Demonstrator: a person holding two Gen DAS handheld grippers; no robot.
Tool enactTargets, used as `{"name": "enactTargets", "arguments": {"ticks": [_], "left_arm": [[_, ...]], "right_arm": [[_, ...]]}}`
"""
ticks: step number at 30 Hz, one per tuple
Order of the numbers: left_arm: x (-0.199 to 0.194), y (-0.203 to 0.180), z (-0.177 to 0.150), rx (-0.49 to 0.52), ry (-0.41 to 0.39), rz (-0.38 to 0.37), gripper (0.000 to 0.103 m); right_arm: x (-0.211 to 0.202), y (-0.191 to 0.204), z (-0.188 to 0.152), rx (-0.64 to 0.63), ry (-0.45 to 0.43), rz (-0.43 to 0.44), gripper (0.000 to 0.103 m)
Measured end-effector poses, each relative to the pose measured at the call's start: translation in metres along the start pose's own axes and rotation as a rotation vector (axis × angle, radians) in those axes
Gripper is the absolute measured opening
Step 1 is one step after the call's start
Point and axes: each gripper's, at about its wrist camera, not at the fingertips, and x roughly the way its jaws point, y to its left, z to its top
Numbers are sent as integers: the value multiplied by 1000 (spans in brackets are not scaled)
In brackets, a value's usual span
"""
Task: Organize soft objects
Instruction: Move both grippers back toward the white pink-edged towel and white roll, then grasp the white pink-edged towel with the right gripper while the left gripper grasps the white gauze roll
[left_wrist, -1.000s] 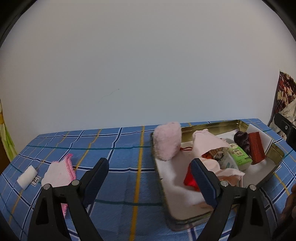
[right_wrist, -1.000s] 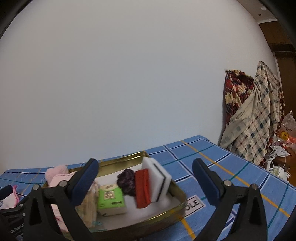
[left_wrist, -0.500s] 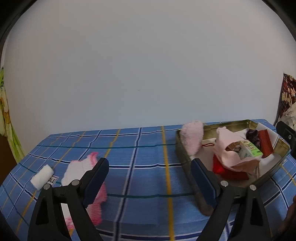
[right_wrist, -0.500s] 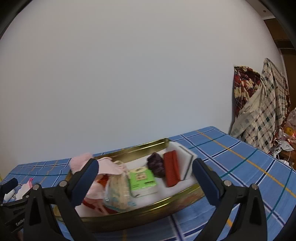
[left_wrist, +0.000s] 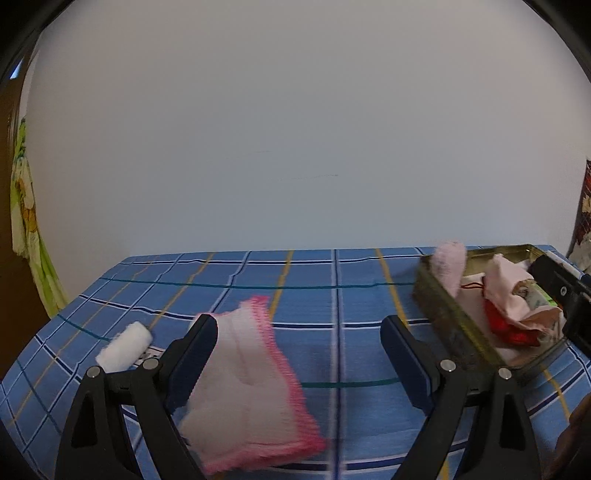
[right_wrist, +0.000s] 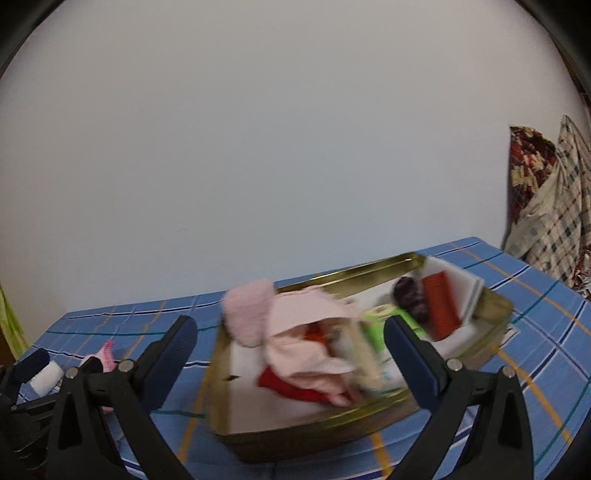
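A white cloth with a pink stitched edge (left_wrist: 247, 387) lies flat on the blue checked tablecloth (left_wrist: 332, 295). My left gripper (left_wrist: 299, 365) hangs open just above it, the left finger over the cloth's near corner. A small white roll (left_wrist: 123, 347) rests to its left. The gold tin tray (left_wrist: 447, 328) at right holds a fluffy pink pad (left_wrist: 448, 264), pale pink cloth and a red item. My right gripper (right_wrist: 291, 365) is open in front of the tray (right_wrist: 310, 421), which also holds a green packet (right_wrist: 373, 328), a dark scrunchie (right_wrist: 410, 299) and a red sponge (right_wrist: 441, 302).
A plain white wall rises behind the table. Patterned and plaid fabrics (right_wrist: 546, 195) hang at the right beyond the table's edge. A green and yellow cloth (left_wrist: 26, 236) hangs at far left. Open tablecloth lies between the pink-edged cloth and the tray.
Both grippers swung left. The left one left the tray and now hovers over the pink-edged cloth; the right view now centres the tray. Both jaws stayed open.
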Motion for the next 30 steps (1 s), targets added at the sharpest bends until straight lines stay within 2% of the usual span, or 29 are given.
{"name": "enactTargets", "arguments": {"ticks": [10,16,21,25,30], "left_arm": [[19,61,1,-46,16,66,92],[29,99,0,-35,21,119,92],[43,142,0,-47,38,173,92],[55,176,-1,-92,78,210,92],[68,224,-3,-219,133,222,92]], "right_arm": [[11,62,-11,-43,32,87,103],[17,93,-18,-56,53,138,103],[23,119,-24,-75,88,197,103],[32,142,-29,-109,154,255,103],[51,180,-39,-189,284,327,103]]}}
